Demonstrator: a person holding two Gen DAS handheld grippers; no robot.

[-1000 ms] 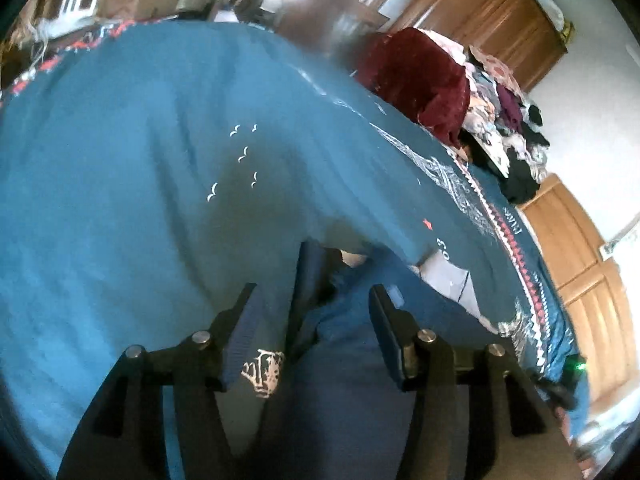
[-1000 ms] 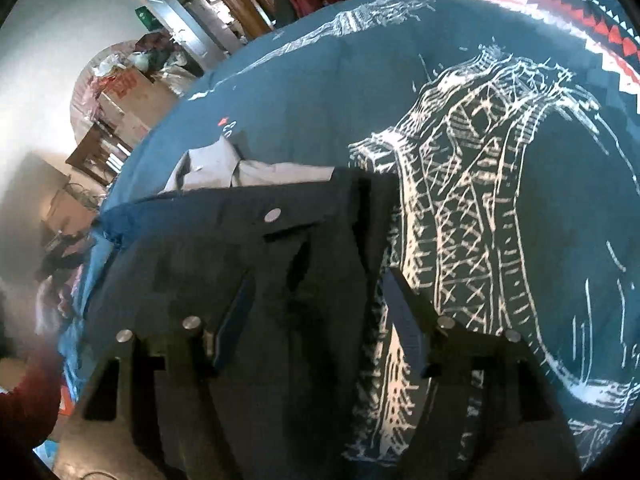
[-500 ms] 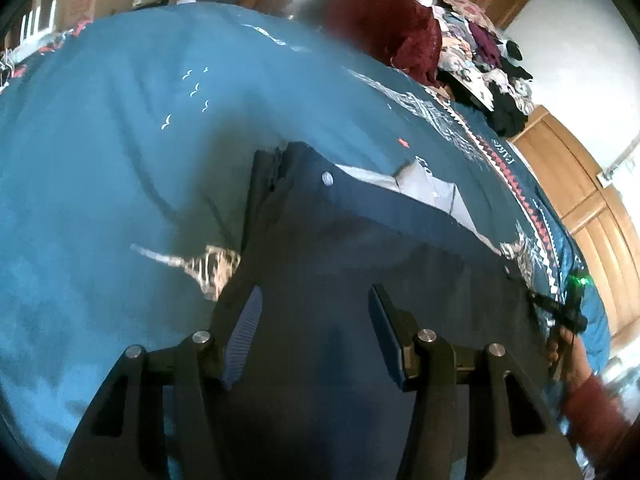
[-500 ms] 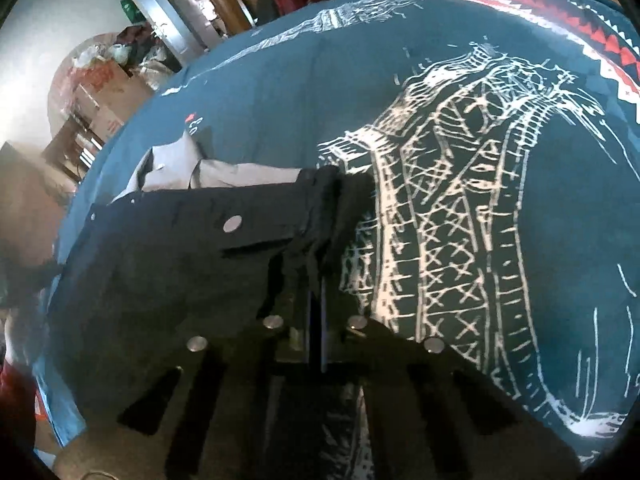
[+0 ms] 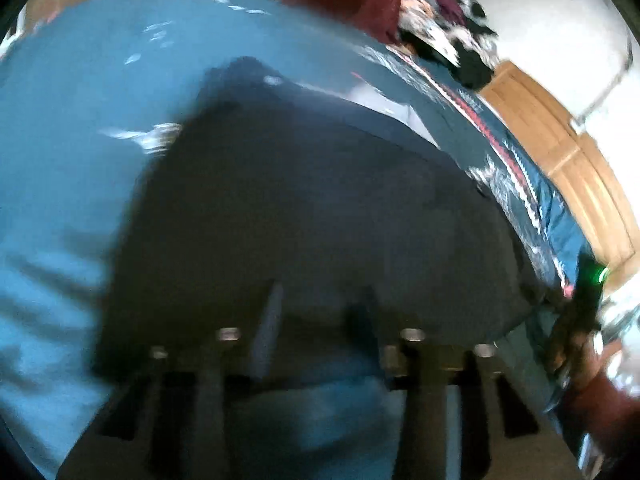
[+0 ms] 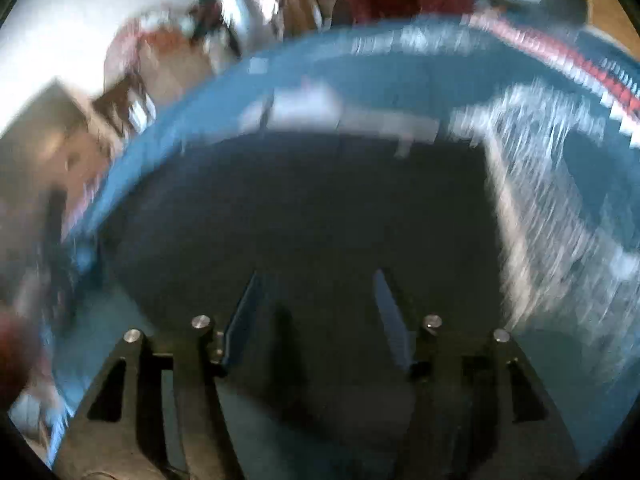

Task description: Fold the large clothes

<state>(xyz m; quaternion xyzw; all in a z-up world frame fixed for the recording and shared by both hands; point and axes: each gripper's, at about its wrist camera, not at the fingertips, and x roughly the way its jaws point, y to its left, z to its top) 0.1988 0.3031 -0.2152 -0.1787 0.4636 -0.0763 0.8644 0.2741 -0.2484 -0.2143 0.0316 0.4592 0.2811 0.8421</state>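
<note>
right claw point(image 6: 316, 312) appears in left view point(image 5: 576, 312).

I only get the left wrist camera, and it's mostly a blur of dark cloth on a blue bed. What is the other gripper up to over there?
Observer: The right gripper points down at the dark garment. Its jaws are opening, and no cloth is pinched between them.
Operator: And what lies next to the cloth on that side?
Observer: A large white tower print on the blue bedspread. It runs along the garment's right edge, as the right wrist view shows it.
</note>
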